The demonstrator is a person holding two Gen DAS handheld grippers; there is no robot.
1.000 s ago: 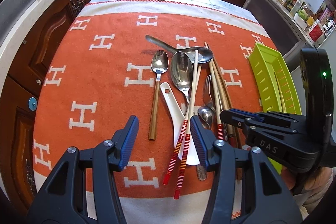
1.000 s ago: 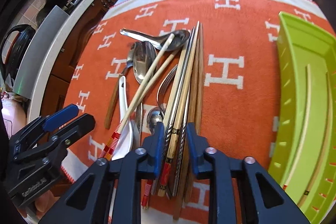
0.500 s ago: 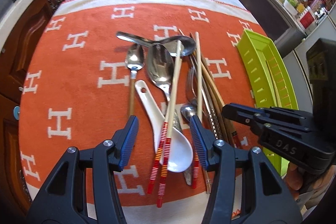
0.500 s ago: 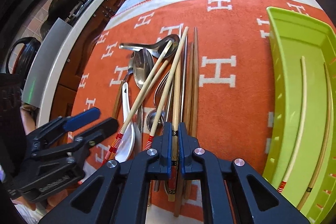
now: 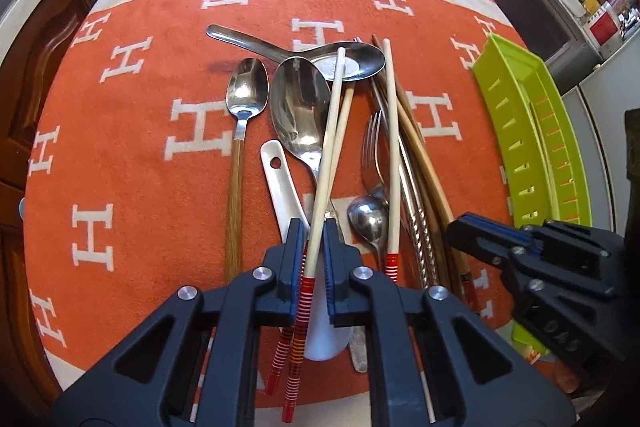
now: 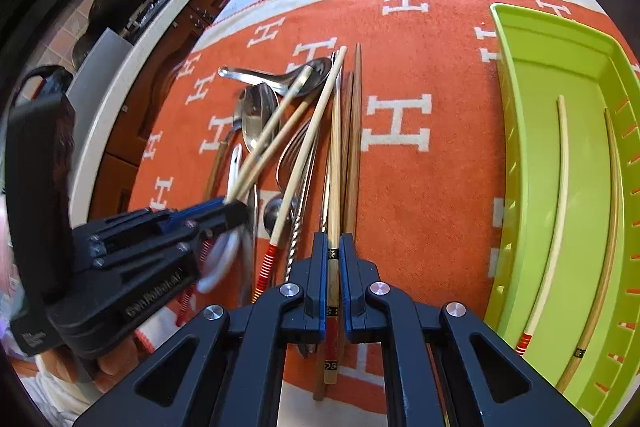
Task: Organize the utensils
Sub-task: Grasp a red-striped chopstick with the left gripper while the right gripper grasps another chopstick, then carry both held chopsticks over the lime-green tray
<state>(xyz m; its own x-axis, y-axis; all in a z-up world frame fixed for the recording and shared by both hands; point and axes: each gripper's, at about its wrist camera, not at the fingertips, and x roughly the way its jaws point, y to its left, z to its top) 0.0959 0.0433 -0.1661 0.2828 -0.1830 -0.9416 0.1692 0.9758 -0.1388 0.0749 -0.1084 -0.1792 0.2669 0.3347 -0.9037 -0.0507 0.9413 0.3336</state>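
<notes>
both grippers are matte black plastic with triangular cut-outs, silver screw heads and blue pads lining the fingers (image 5: pixel 295 259). the left gripper (image 6: pixel 230 206) carries pale lettering on its side; the right gripper (image 5: pixel 460 227) likewise.

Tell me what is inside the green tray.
Inside the green tray lie two chopsticks: a pale one with a red-striped end and a darker wooden one beside it. The right gripper's body covers the tray's near corner, hiding anything there.

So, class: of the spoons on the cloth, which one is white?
The ceramic spoon, lying beside the wooden-handled spoon. Every other spoon has a shiny metal bowl; this one is white, with a hole in its handle.
</notes>
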